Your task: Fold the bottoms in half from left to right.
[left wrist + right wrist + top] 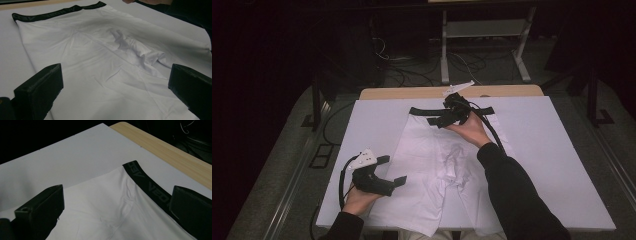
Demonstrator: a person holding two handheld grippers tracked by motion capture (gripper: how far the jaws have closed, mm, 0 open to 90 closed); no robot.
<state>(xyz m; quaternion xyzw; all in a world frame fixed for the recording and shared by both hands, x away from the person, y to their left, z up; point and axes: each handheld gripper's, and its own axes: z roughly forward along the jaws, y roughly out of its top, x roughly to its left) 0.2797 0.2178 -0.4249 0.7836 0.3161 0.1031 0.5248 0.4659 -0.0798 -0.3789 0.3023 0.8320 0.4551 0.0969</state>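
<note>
A pair of white shorts [424,165] with a black waistband [421,110] lies flat on the white board [552,150], waistband at the far side. A crumpled fold [453,159] sits near the crotch. My left gripper [392,170] hovers open at the shorts' near-left leg edge; in the left gripper view its jaws [115,92] stand wide apart over the white cloth [100,65], with the fold [136,48] ahead. My right gripper [438,118] is open just above the waistband's middle. In the right gripper view [115,212] the waistband [147,185] runs between its jaws.
The board rests on a wooden table whose far edge [412,93] shows beyond it [162,147]. Behind the table stand a metal frame [482,30] and loose floor cables [412,70]. Bare board lies left [362,125] and right of the shorts.
</note>
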